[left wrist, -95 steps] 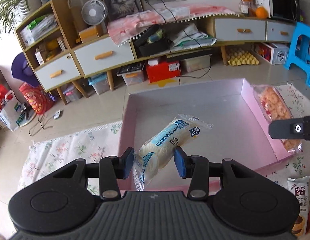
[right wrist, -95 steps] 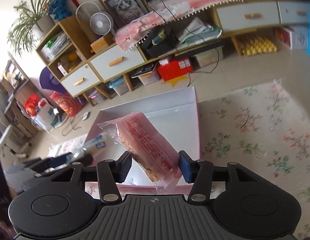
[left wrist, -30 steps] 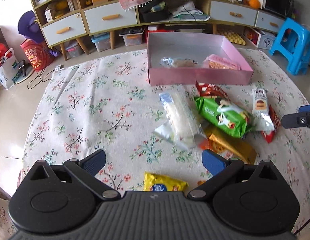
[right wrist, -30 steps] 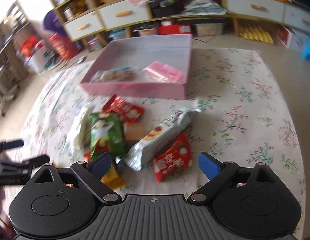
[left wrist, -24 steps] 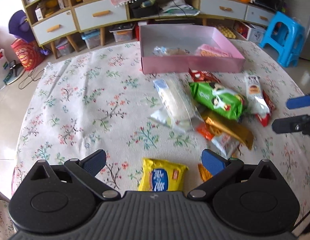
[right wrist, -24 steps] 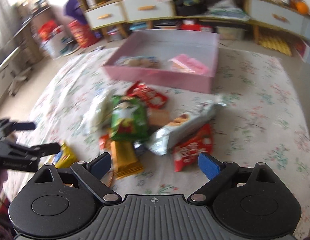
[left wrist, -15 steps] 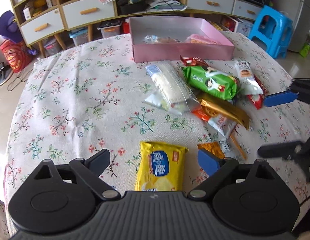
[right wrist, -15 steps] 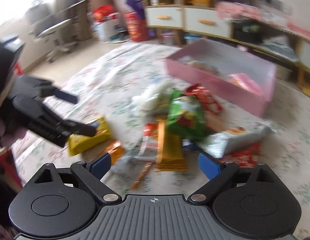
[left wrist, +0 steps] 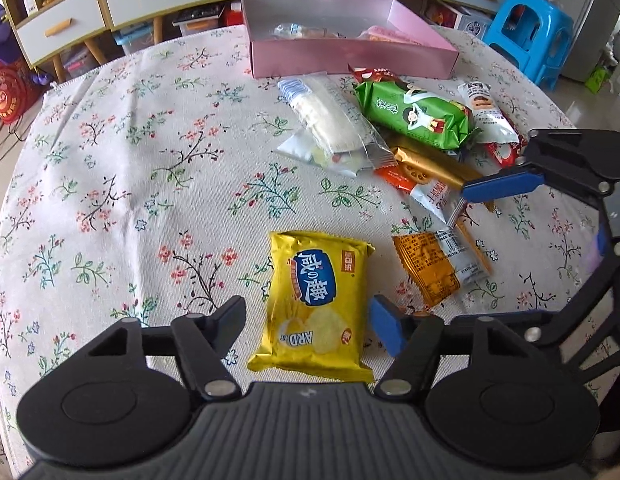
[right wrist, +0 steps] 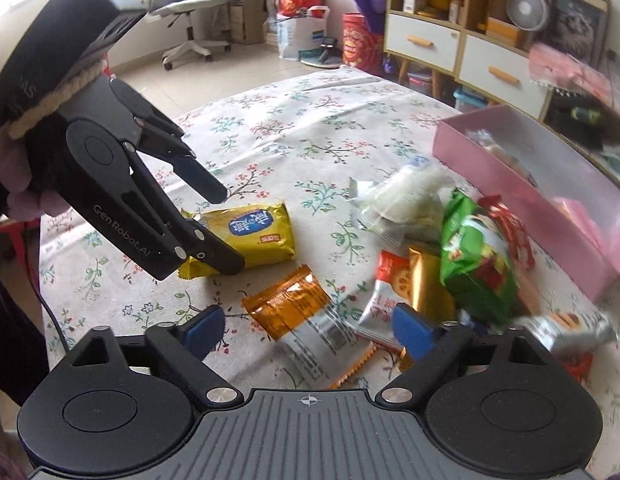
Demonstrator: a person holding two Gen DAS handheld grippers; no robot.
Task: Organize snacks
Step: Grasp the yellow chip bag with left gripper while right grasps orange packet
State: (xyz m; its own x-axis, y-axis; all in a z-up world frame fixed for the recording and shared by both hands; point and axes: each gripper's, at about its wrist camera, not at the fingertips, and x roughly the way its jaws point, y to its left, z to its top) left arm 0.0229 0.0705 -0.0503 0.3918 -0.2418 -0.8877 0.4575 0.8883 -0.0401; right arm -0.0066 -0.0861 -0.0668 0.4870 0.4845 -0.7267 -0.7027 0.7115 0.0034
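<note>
The left gripper [left wrist: 305,322] is held with its fingers spread on either side of a yellow snack pack [left wrist: 318,304] lying flat on the flowered tabletop [left wrist: 109,168]. The right gripper [right wrist: 305,330] is also spread wide, poised over an orange packet [right wrist: 287,306]. More snacks are heaped beside a pink box [left wrist: 350,60], in which two packets are seen.

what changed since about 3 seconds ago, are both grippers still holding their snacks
No. Both packets were let go and now lie inside the pink box. Both grippers drew back toward the near edge of the table: the left gripper, open, now straddles the yellow chip packet, and the right gripper, open, is over the orange packet. The loose snack pile stayed put.
</note>
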